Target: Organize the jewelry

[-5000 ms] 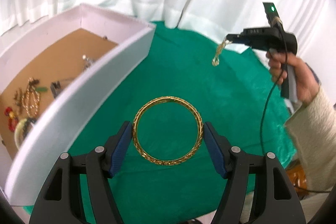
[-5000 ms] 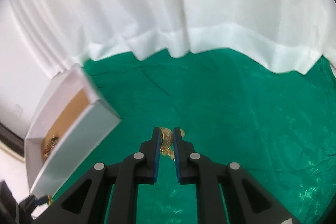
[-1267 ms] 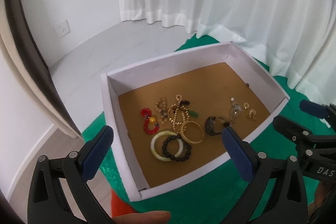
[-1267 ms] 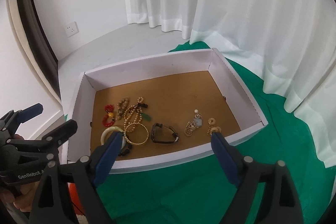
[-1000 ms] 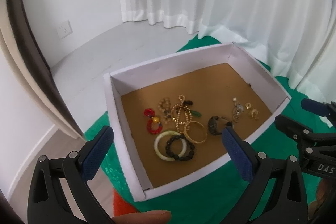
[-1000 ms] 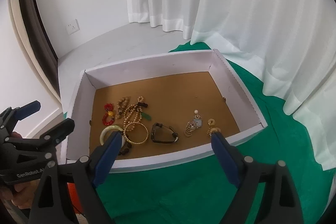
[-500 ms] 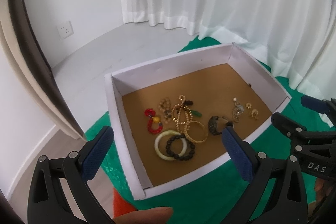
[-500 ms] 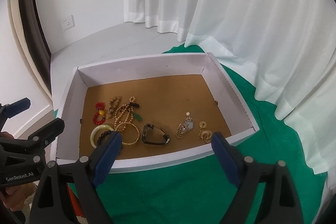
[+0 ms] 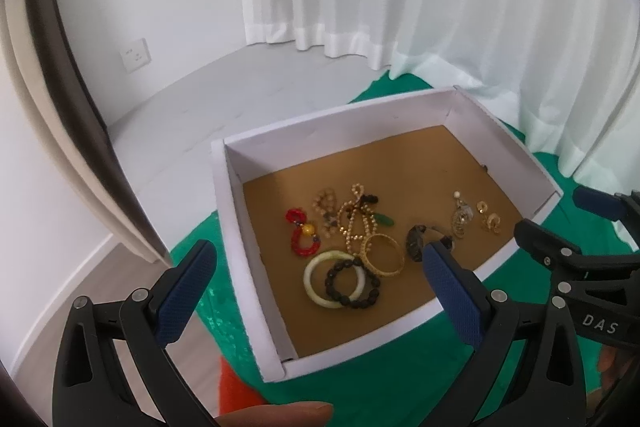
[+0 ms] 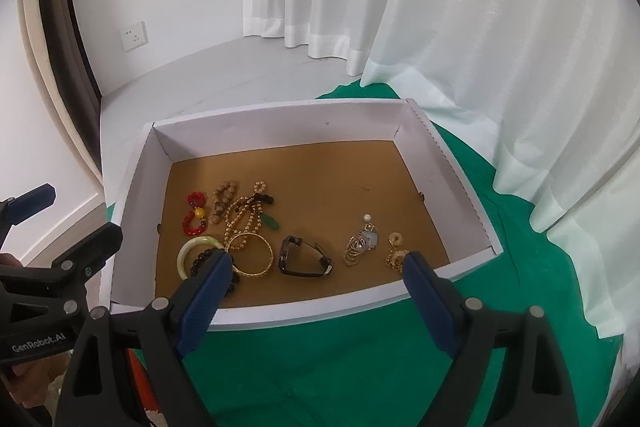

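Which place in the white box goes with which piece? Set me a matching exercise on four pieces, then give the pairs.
Pieces:
1. red beaded bracelet
2. dark brown wristwatch
3. pale green jade bangle
4. small gold earrings

Places:
A. farthest right of the jewelry
B. under a black bead bracelet
C. right of the gold bangle
D. farthest left, with a yellow bead

Pairs: 1-D, 2-C, 3-B, 4-A

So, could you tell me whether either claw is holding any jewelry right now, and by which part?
Nothing is held: the left claw and right claw are both open and empty; the gold bangle lies in the white cardboard box.
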A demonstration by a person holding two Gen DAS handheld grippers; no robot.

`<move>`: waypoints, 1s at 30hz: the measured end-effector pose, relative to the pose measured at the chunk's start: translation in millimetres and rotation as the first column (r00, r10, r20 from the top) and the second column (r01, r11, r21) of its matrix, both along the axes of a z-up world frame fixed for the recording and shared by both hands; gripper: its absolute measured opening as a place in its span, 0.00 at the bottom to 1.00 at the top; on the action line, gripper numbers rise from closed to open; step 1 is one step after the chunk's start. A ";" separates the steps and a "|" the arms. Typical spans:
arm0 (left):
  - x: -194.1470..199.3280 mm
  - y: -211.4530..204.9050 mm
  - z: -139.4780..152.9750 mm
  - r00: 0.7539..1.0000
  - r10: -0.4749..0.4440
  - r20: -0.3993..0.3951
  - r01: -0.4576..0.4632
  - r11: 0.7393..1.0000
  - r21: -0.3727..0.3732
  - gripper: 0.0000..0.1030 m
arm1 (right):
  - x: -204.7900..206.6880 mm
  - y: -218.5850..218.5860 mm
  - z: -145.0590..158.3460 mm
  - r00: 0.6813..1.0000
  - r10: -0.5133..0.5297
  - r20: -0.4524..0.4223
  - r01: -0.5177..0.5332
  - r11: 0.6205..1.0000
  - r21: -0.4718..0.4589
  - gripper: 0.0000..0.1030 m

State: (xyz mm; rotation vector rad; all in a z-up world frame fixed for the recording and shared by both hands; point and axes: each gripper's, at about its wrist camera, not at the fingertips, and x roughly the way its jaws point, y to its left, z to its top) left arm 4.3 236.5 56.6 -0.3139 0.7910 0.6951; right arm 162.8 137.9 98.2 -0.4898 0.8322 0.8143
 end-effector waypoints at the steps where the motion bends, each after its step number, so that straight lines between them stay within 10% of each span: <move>1: -0.1 0.8 -0.7 1.000 0.004 -0.002 -0.004 1.000 0.000 0.99 | -0.5 0.7 -0.2 1.000 0.002 0.000 -0.002 1.000 -0.001 0.86; 30: -0.7 8.2 -4.5 1.000 0.029 -0.001 -0.029 1.000 -0.007 0.99 | -2.3 8.9 -13.4 0.999 0.006 -0.050 -0.007 1.000 -0.019 0.86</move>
